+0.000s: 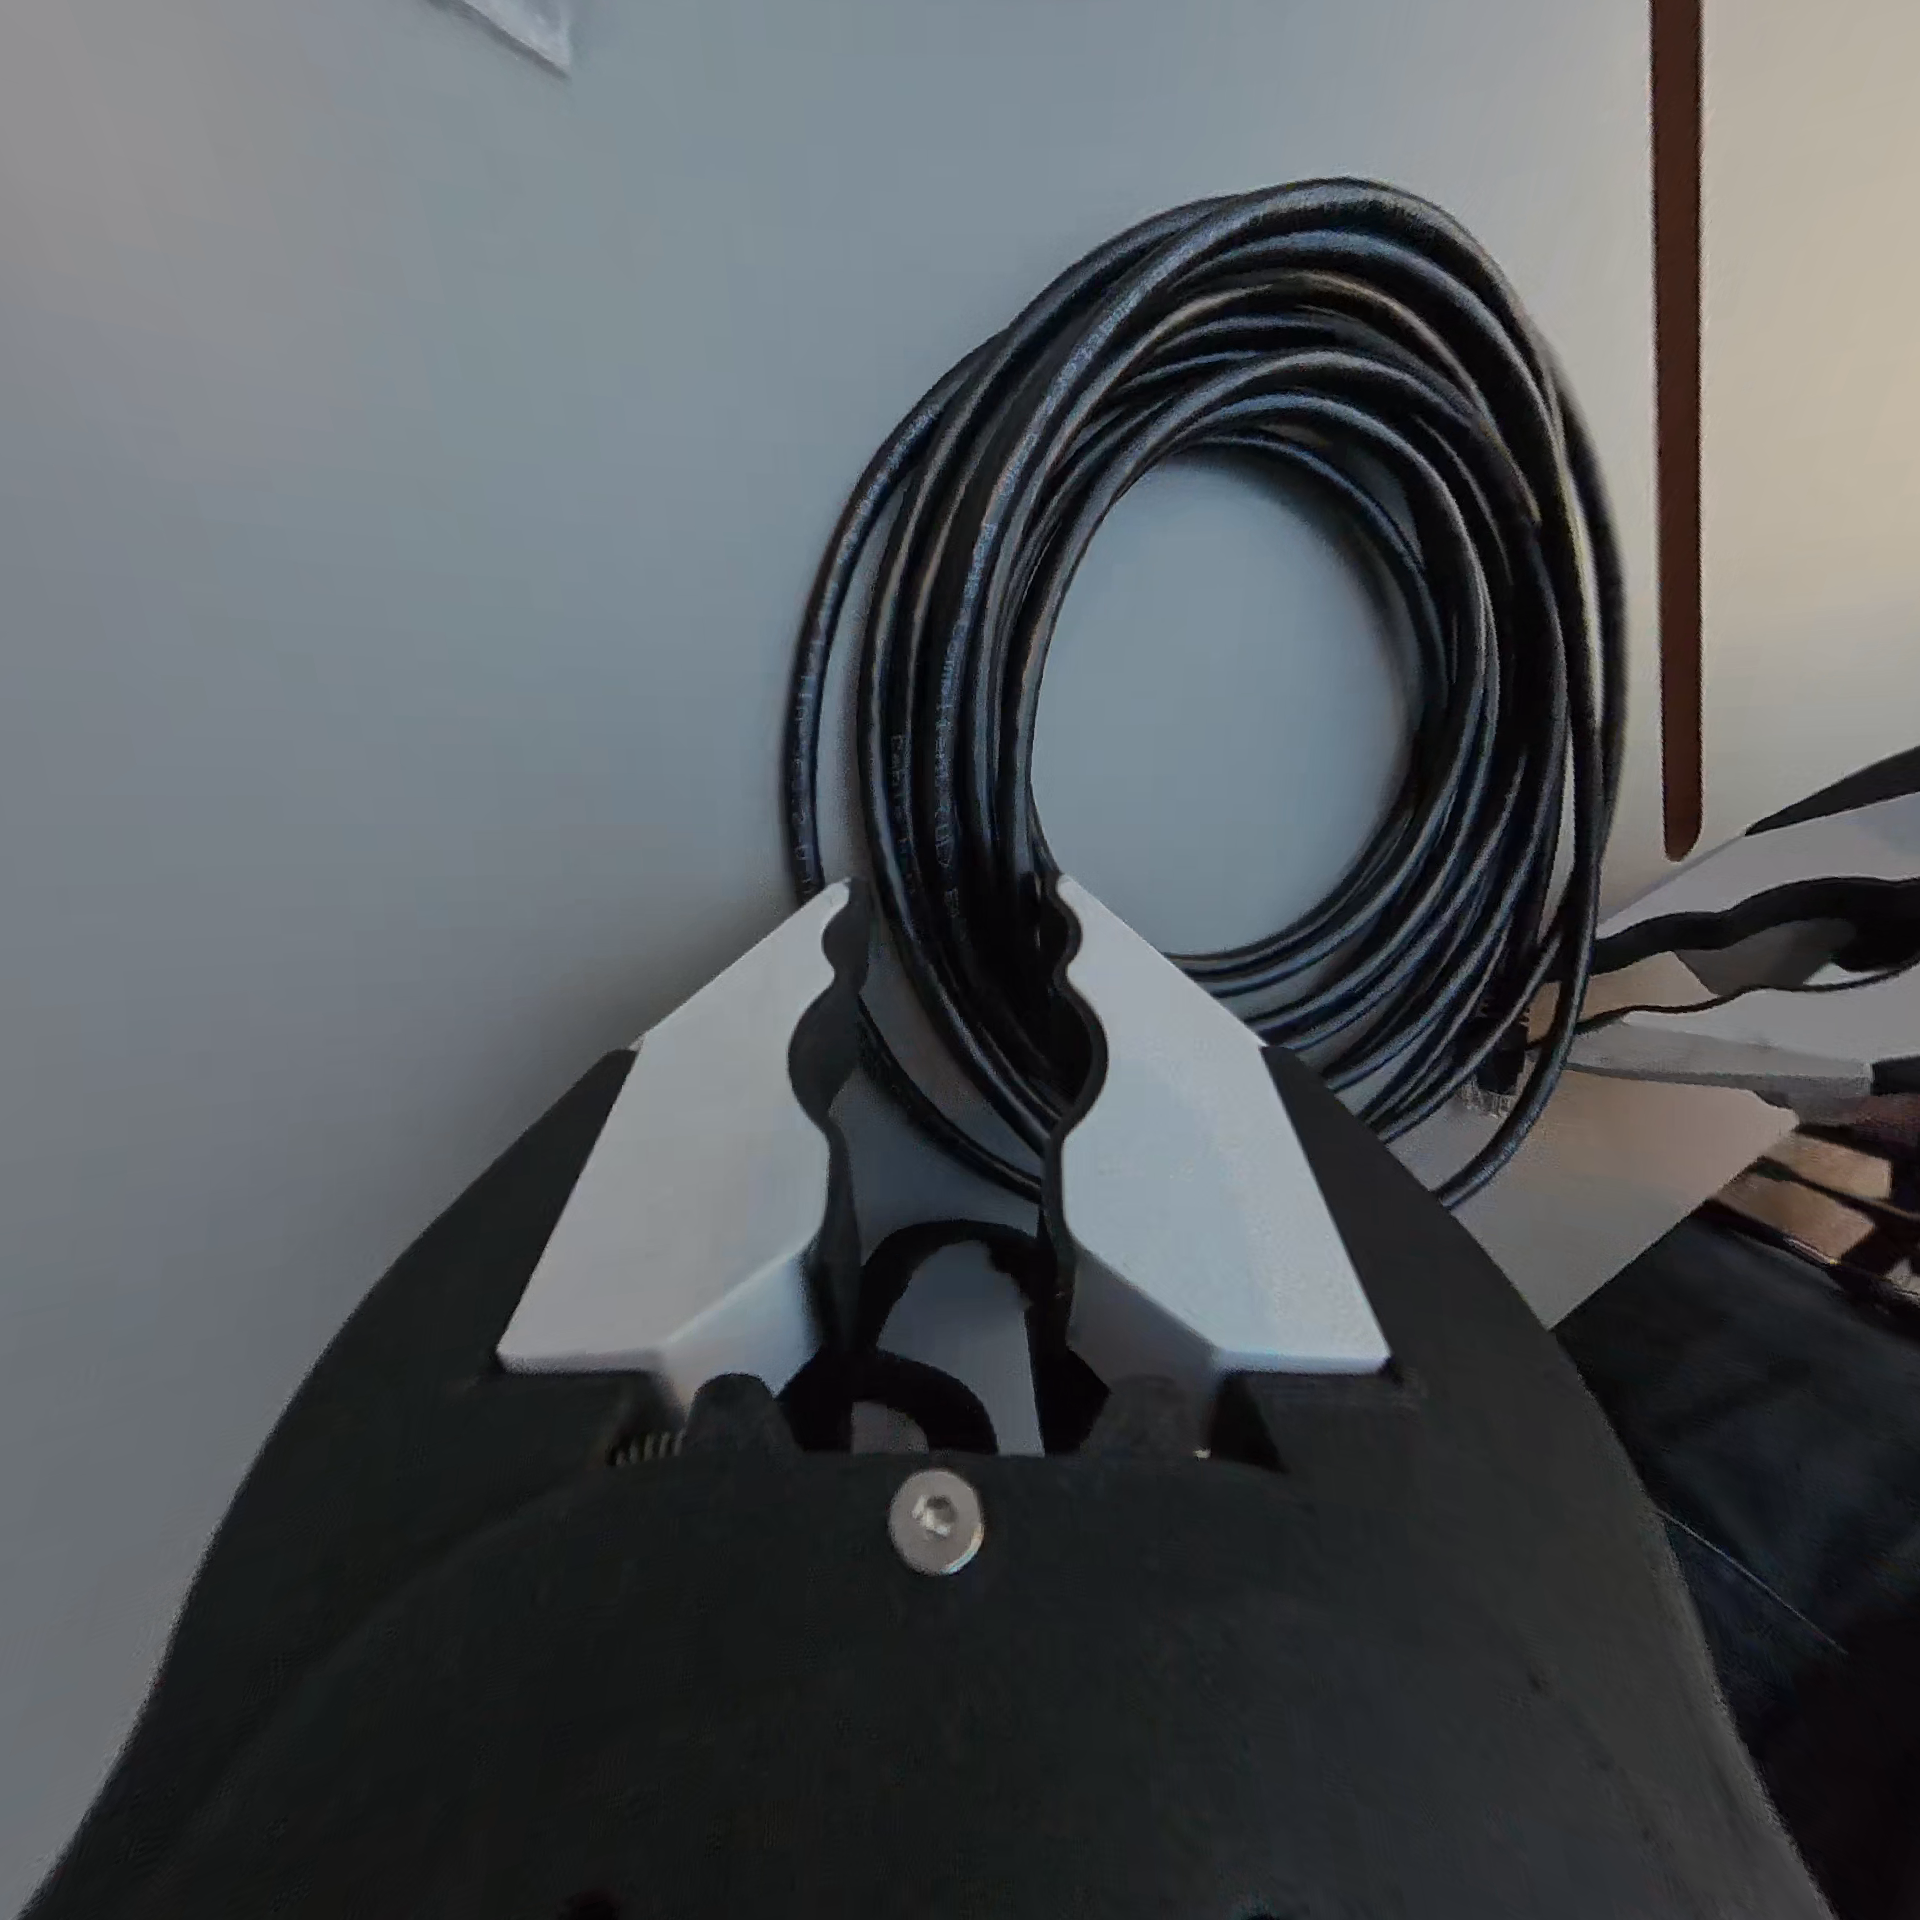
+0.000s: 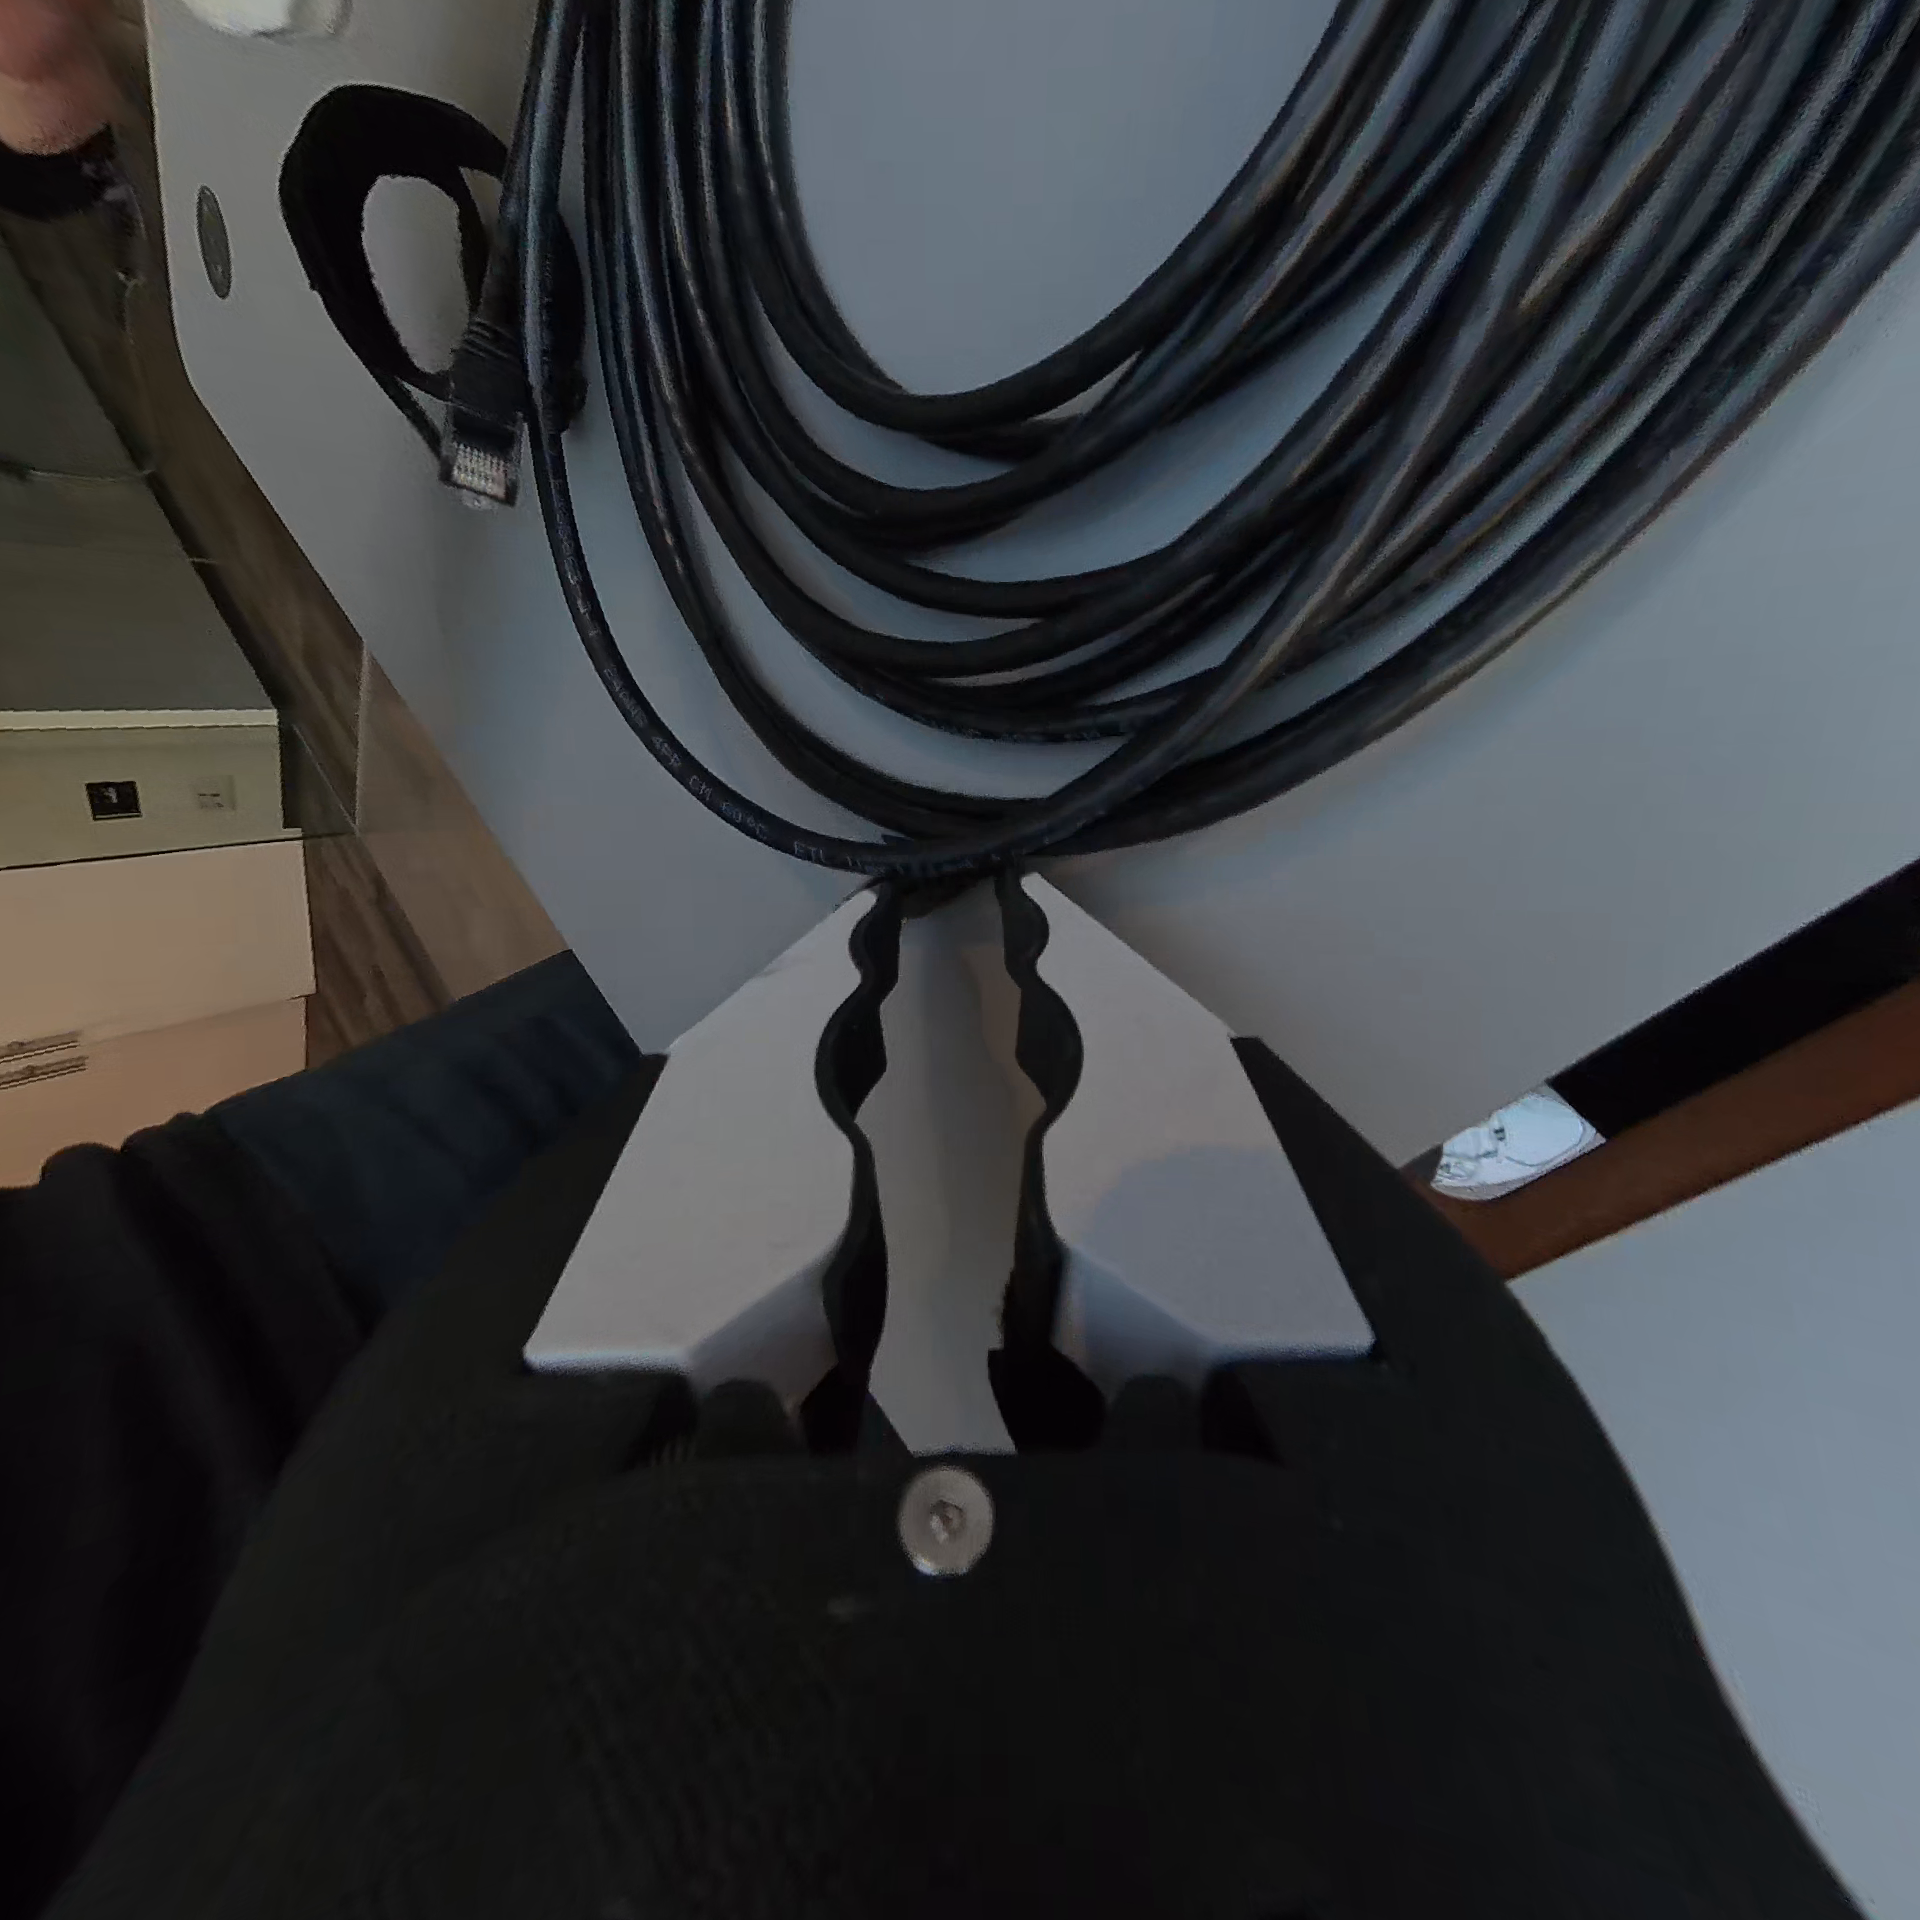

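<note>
A large coil of black cable lies on a white table. My left gripper straddles the coil's near left side, and its pads press on several strands that fill the gap. A black strap loop lies under its fingers. My right gripper pinches strands at the near edge of the coil. It also shows in the left wrist view at the coil's right side. A cable plug and the black strap loop lie beside the coil.
A brown strip runs across the table. Off the table's left edge are a wood floor and pale boxes. A dark sleeve is by the right gripper. A round grommet sits near the table corner.
</note>
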`<act>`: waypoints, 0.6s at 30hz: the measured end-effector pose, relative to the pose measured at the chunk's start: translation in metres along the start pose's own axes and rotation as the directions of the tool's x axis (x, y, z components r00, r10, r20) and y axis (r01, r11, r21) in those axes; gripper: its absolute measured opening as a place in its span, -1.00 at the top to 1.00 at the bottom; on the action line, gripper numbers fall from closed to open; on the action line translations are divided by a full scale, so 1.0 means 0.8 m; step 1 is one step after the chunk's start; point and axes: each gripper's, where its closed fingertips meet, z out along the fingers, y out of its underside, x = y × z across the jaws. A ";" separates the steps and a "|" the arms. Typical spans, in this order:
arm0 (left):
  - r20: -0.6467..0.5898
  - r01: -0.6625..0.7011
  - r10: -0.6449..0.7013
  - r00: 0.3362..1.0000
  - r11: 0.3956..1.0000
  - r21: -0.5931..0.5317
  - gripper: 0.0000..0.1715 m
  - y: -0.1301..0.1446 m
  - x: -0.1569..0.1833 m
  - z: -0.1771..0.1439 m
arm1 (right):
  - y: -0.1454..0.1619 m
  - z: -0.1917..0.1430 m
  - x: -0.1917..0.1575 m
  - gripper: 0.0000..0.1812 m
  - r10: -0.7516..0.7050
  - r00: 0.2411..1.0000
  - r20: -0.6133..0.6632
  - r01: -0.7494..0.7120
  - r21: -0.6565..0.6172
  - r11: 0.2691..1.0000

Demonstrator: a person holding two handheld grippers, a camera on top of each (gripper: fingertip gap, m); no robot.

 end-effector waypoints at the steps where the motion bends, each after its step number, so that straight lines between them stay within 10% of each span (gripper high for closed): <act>1: -0.016 0.008 -0.007 1.000 0.999 0.039 0.61 -0.001 -0.003 -0.010 | 0.003 -0.002 0.001 0.79 0.009 1.000 0.008 -0.009 0.000 1.000; 5: -0.016 0.038 -0.036 0.999 0.987 0.154 0.47 0.019 -0.026 -0.074 | 0.017 -0.014 0.002 0.68 0.008 1.000 0.025 -0.009 0.019 1.000; 11: -0.050 0.230 -0.230 0.972 0.973 -0.007 0.35 0.111 -0.029 -0.070 | 0.000 -0.053 -0.013 0.67 -0.111 0.985 -0.129 0.139 0.237 0.961; 18: -0.038 0.181 -0.185 0.982 0.980 -0.088 0.89 0.140 -0.018 -0.064 | -0.039 -0.055 -0.094 0.70 -0.289 0.942 -0.173 0.328 0.283 0.901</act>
